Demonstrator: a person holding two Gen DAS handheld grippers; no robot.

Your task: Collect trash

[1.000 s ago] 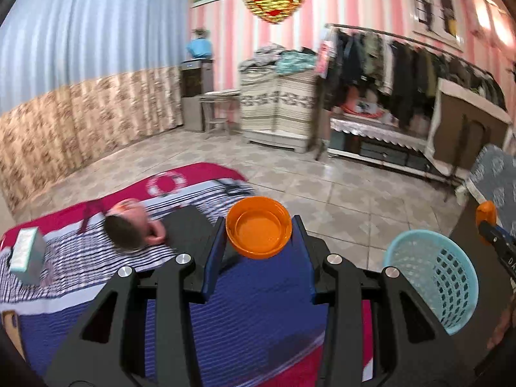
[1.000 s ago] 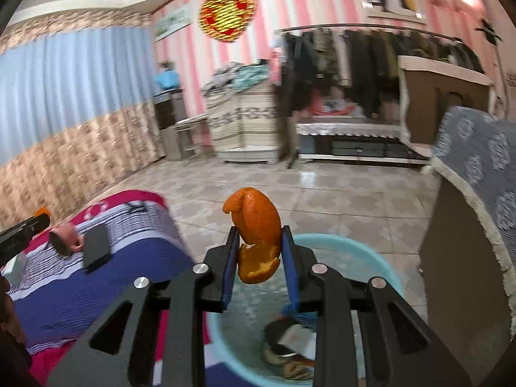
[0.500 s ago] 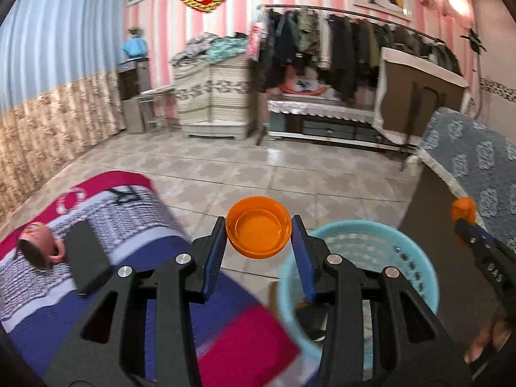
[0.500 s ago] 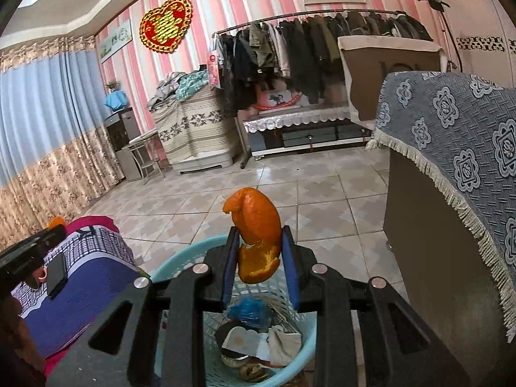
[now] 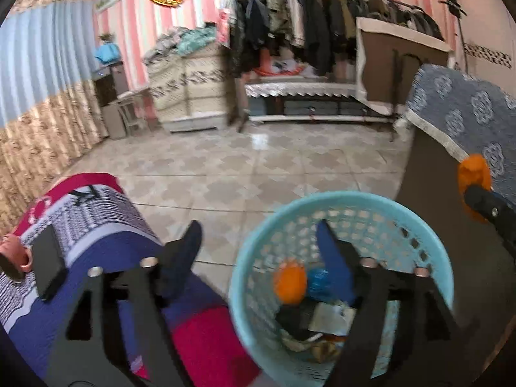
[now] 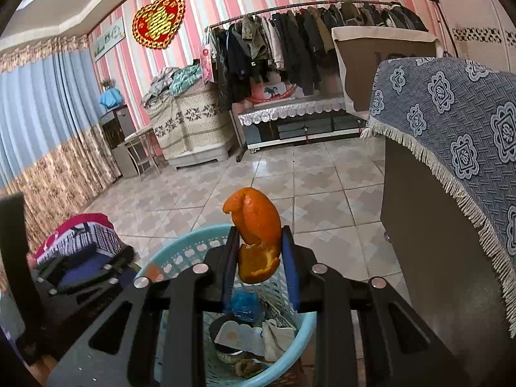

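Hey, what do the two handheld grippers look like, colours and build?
Both the left gripper and right gripper look alike: black angular frames with cut-out openings, round silver bolts along the linkages, and blue pads lining the jaws. No cables or sleeves show.

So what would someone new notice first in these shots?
Probably the curled orange peel pinched in the right gripper above the light blue plastic basket. Next, the small orange plastic dish inside that basket, between the open fingers of the left gripper, whose jaws have just been opening.
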